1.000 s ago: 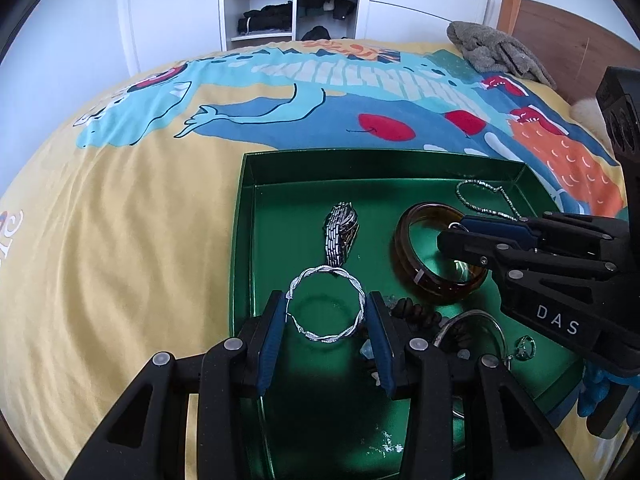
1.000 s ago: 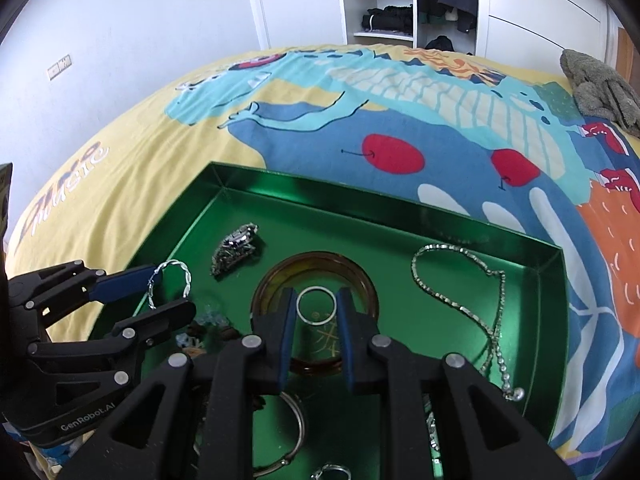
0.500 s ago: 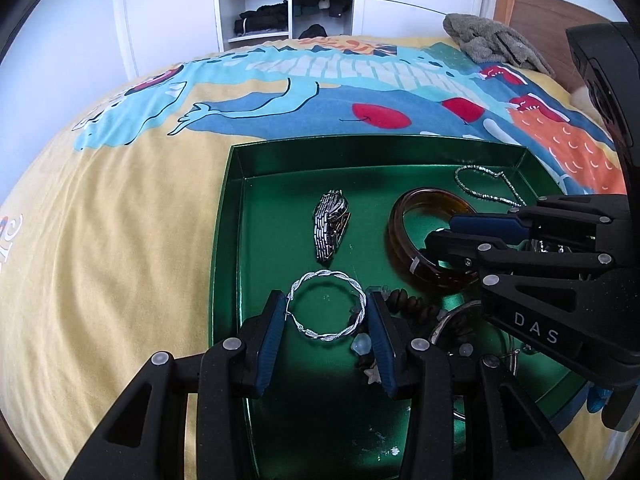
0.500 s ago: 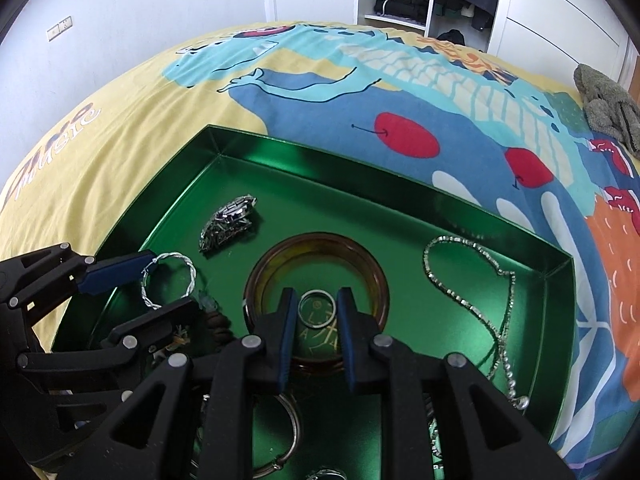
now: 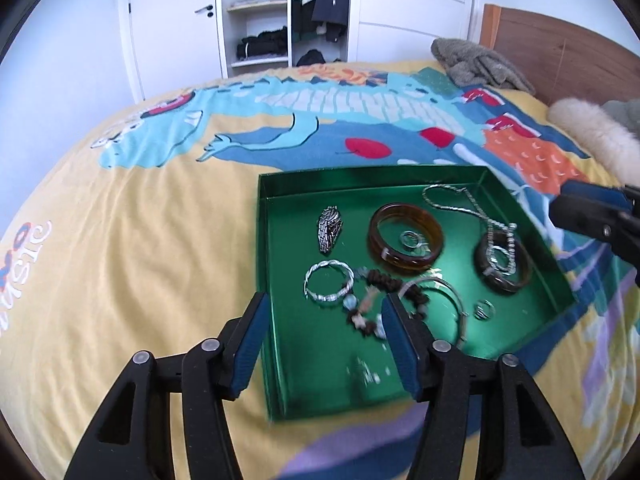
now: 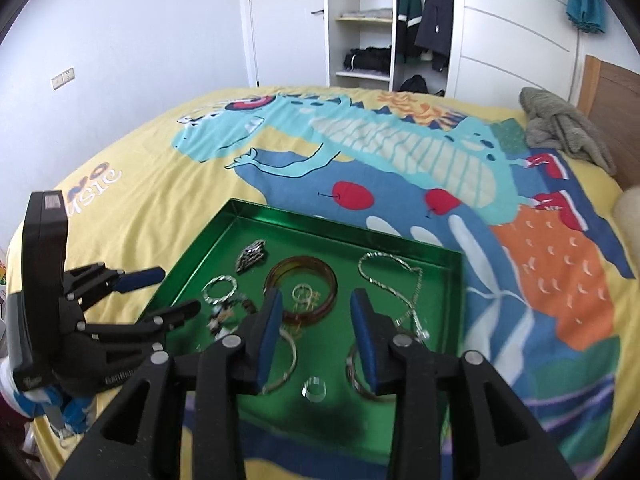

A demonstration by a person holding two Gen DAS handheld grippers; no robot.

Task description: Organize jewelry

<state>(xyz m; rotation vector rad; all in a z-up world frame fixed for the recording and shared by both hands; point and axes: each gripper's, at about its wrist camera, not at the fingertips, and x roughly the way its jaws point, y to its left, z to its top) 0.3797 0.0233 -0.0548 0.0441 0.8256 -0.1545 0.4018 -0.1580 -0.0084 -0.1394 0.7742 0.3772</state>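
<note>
Two pieces have just left my grip: half a second ago the left gripper (image 5: 322,344) pinched the twisted silver bangle (image 5: 329,282) and the right gripper (image 6: 316,334) pinched the small silver ring (image 5: 411,239). Both now lie loose in the shiny green metal tray (image 5: 280,360), and both grippers have pulled up and back. I take it these two placements are done and the next piece can be chosen.

At the left of the left wrist frame sits the yellow dinosaur-print bedspread (image 5: 120,240). In the middle, the bangle rests below a beaded silver brooch (image 5: 330,228), touching the dark beaded bracelet (image 5: 384,292). Further right, the ring lies inside the amber plastic bangle (image 5: 406,240), with a silver chain necklace (image 5: 468,208) beyond.

The left jaws stand wide apart over the tray's near left edge, holding nothing. The right jaws are likewise spread wide and empty, above the tray's near half.
</note>
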